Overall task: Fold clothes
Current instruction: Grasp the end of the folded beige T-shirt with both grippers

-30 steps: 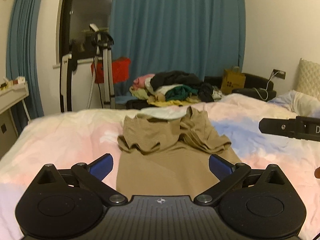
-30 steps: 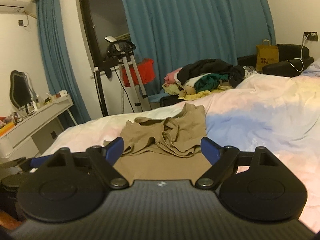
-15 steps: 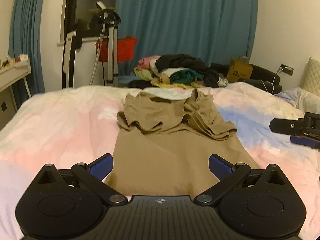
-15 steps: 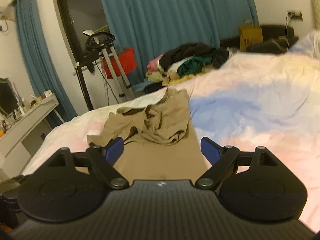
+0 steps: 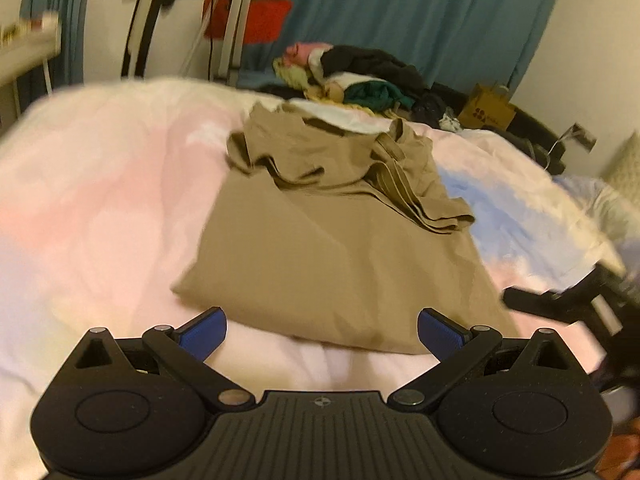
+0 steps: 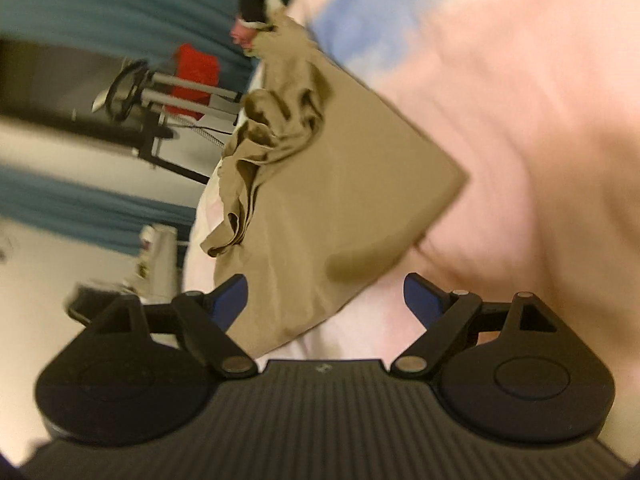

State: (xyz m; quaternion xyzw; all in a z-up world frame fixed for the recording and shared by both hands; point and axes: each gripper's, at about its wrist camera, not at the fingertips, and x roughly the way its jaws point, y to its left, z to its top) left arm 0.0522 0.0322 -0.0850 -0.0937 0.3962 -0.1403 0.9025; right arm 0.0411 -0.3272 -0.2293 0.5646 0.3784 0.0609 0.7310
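While a tan garment [image 5: 340,248] lies flat on the bed [image 5: 100,200], both grippers — left [image 5: 322,334], right [image 6: 325,298] — hover at its near hem, fingers spread; each should pinch one corner evenly.

Home bedroom, pastel duvet [image 5: 100,184], teal curtains [image 5: 400,12], clothes heap [image 5: 352,72]

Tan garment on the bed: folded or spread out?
Partly folded: the tan garment has its far end bunched back over a flat near panel.
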